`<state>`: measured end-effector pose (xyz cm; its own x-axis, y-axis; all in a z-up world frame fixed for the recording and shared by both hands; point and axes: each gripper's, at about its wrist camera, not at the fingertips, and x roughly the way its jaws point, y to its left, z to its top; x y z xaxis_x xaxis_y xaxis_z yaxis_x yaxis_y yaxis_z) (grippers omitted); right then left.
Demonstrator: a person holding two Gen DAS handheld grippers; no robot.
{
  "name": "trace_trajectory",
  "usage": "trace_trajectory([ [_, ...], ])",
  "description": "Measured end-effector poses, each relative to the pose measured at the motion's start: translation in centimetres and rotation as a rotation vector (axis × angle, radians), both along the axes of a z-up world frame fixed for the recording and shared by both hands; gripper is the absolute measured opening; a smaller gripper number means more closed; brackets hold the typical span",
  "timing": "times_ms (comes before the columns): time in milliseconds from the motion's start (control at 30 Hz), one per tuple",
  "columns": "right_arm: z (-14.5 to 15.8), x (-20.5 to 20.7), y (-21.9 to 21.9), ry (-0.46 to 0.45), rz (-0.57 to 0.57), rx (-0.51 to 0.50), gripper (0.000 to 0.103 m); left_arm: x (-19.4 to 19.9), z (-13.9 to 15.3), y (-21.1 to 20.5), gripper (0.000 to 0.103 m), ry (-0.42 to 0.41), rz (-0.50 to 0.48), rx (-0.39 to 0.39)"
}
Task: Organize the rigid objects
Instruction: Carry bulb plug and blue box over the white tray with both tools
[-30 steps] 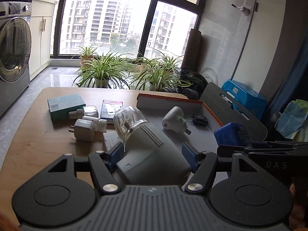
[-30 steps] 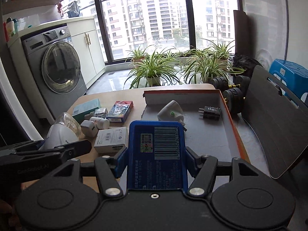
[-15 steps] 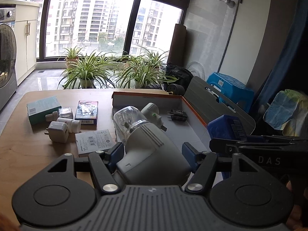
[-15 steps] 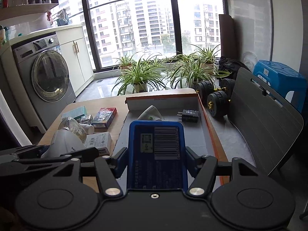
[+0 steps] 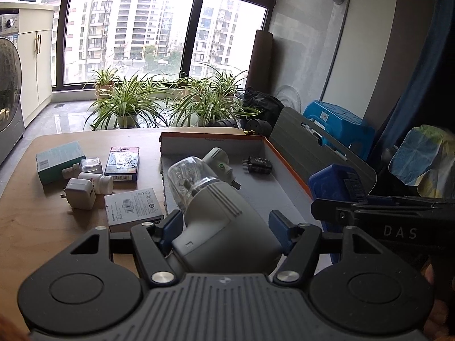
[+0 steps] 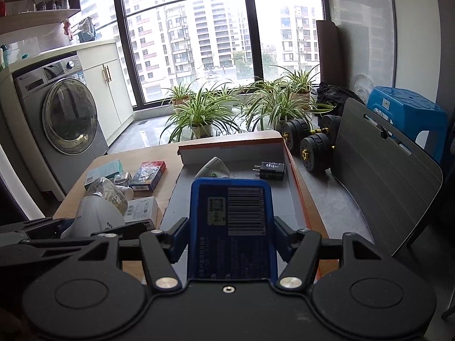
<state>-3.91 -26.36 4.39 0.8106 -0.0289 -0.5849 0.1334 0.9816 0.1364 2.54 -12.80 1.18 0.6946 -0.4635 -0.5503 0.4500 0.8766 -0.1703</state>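
Observation:
My left gripper is shut on a grey-white plug-in device with a clear dome, held above the near end of the table. My right gripper is shut on a blue box with a barcode label, over the near end of the orange-rimmed tray. The tray holds a white plug device and a black charger. In the left wrist view the right gripper and its blue box show at the right.
On the wooden table left of the tray lie a teal box, a dark printed box, a white bottle, a white adapter and a white labelled box. A grey chair back and dumbbells stand to the right.
Both grippers have drifted a little across the table with their loads, so the tray and loose things sit further left and smaller. Neither grip has changed.

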Motion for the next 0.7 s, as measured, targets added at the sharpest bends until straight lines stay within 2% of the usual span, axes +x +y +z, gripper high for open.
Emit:
trace_trajectory([
  [700,-0.04,-0.04,-0.15,0.003,-0.014,0.002,0.074,-0.04,-0.49,-0.5,0.068,0.011,-0.013,0.004],
])
